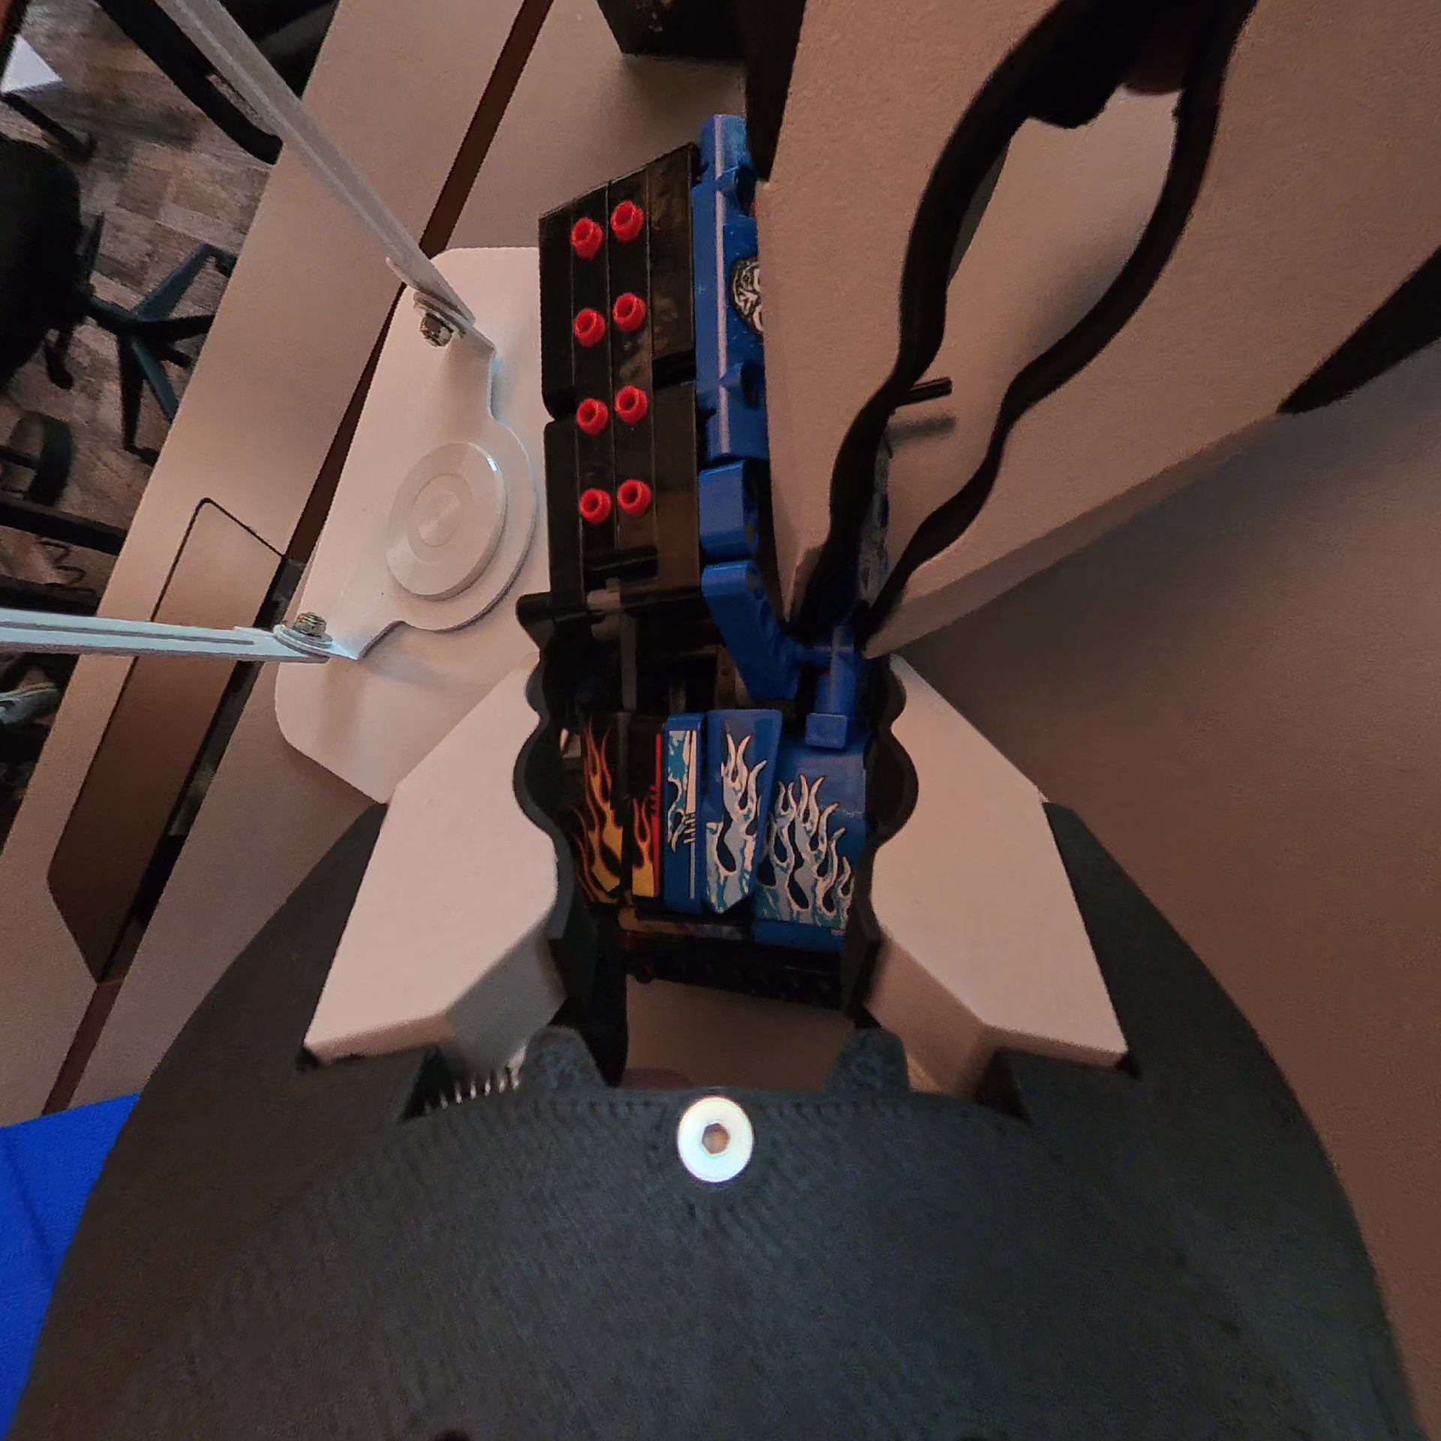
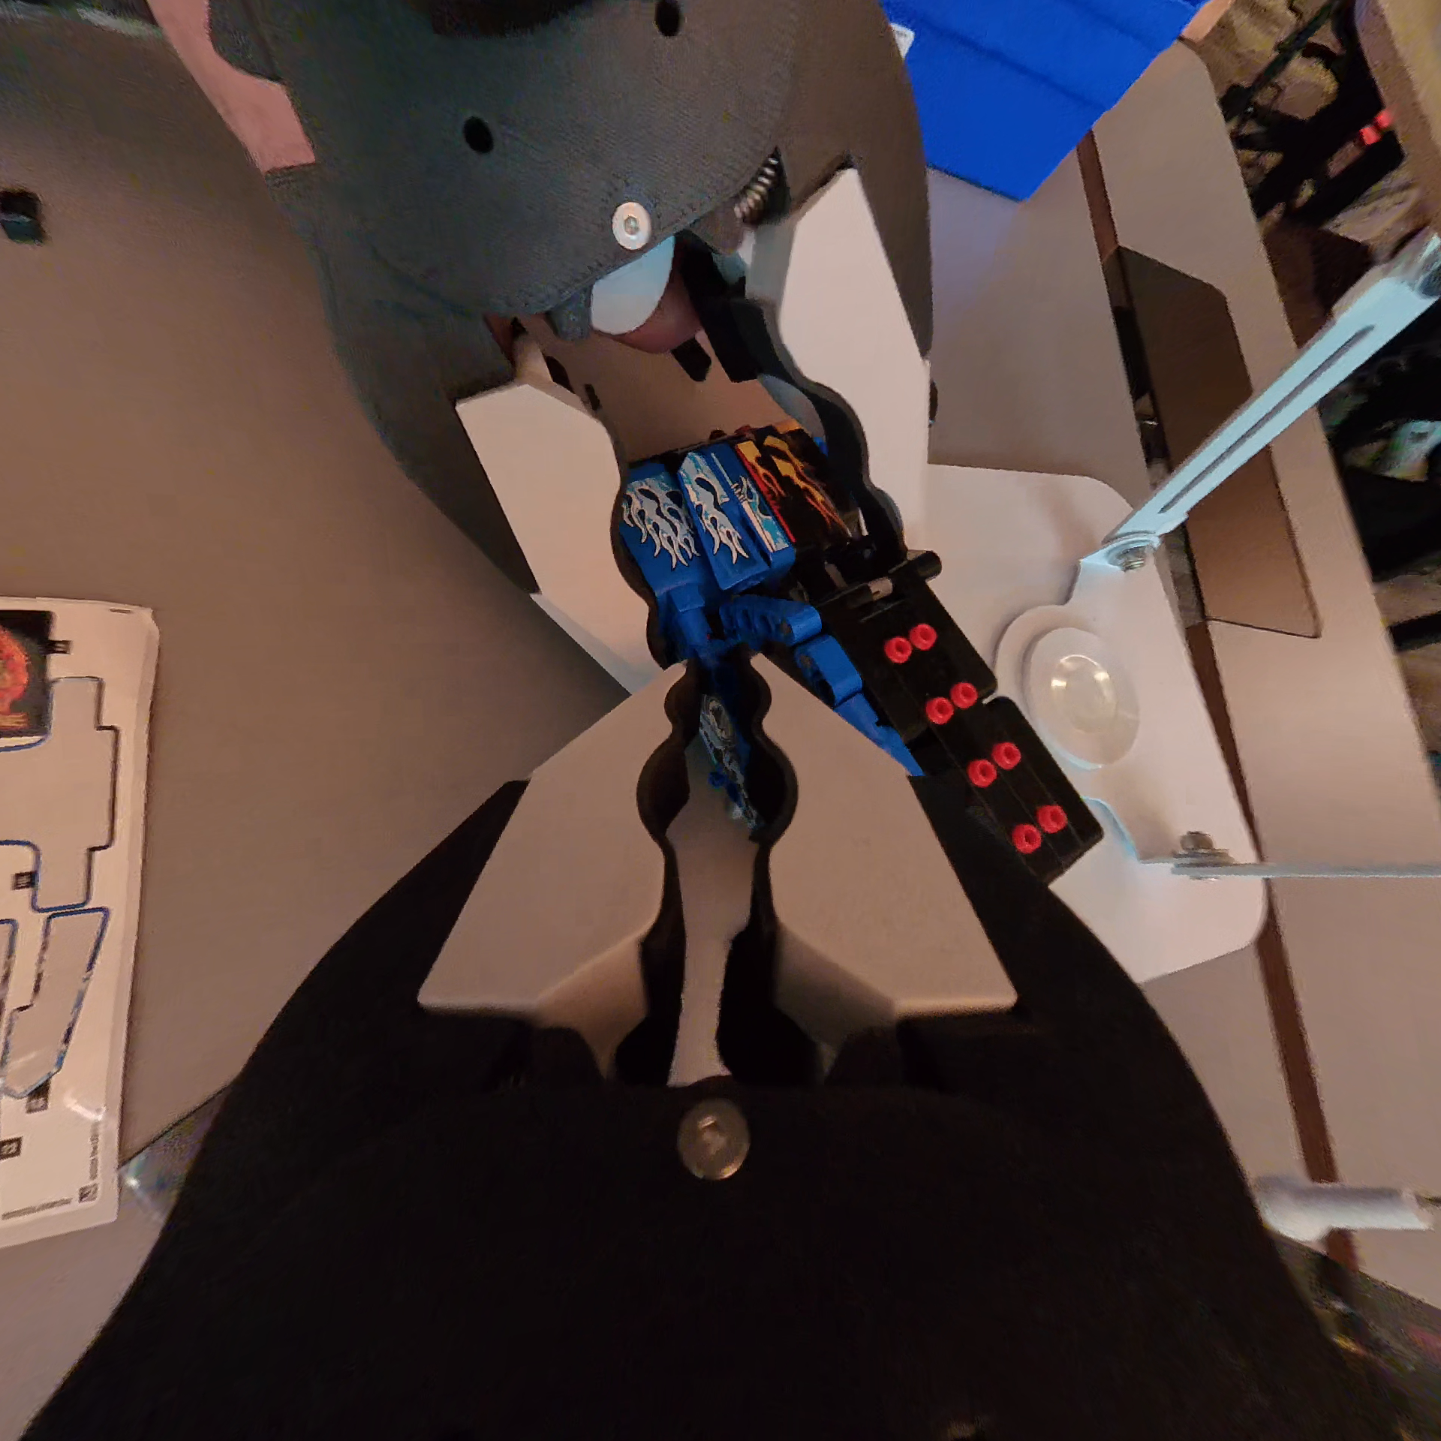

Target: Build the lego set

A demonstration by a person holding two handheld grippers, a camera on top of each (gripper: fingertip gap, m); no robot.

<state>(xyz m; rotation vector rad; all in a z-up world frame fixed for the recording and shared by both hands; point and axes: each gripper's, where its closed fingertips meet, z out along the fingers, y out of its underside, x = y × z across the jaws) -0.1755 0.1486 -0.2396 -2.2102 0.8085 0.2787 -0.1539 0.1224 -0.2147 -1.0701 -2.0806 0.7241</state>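
Overhead, both tools clench the lego model above a beige table.

Glossy plastic bricks gleaming between matt printed grippers

The lego model is showing shiny, smooth plastic with glossy flame stickers; the left gripper body is showing rough, layered matt black plastic and a bright metal screw; the white base plate is looking smooth satin, its metal struts glinting; the paper sticker sheet is lying glossy on the matt table.
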